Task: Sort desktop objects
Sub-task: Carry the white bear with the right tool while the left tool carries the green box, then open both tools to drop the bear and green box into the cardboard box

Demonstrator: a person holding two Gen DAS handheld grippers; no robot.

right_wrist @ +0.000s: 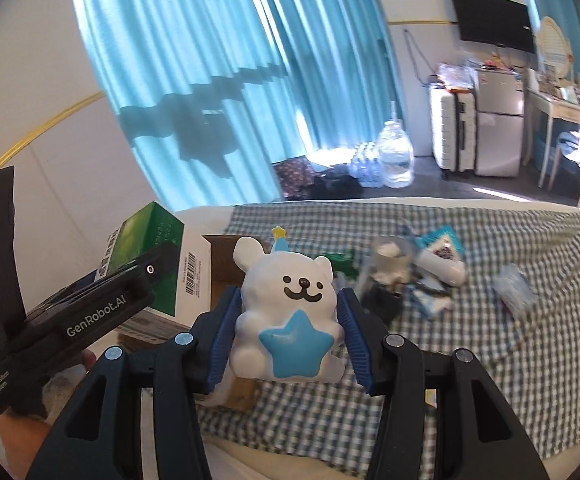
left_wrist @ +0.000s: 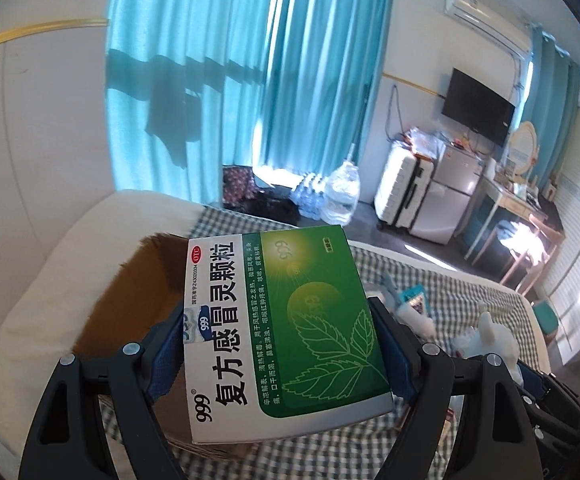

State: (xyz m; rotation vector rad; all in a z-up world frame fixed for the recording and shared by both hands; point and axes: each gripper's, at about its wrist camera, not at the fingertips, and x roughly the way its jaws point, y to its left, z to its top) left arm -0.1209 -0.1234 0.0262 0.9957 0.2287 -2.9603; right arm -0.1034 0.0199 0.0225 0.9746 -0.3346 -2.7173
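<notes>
A checked cloth (right_wrist: 489,360) covers the bed. At its 9 o'clock edge sits an open cardboard box (left_wrist: 130,292). Above it, the left gripper (left_wrist: 278,356) has its jaws clamped on a green medicine box (left_wrist: 290,328) (999 brand). The right gripper (right_wrist: 286,340) has its jaws closed on a white bear figurine (right_wrist: 290,312), with small clutter (right_wrist: 421,276) at 1 o'clock.

Green-white medicine box (left_wrist: 286,332) tilted above open cardboard box (left_wrist: 130,292), white bear figurine (right_wrist: 290,316) upright above checkered cloth (right_wrist: 489,360)
</notes>
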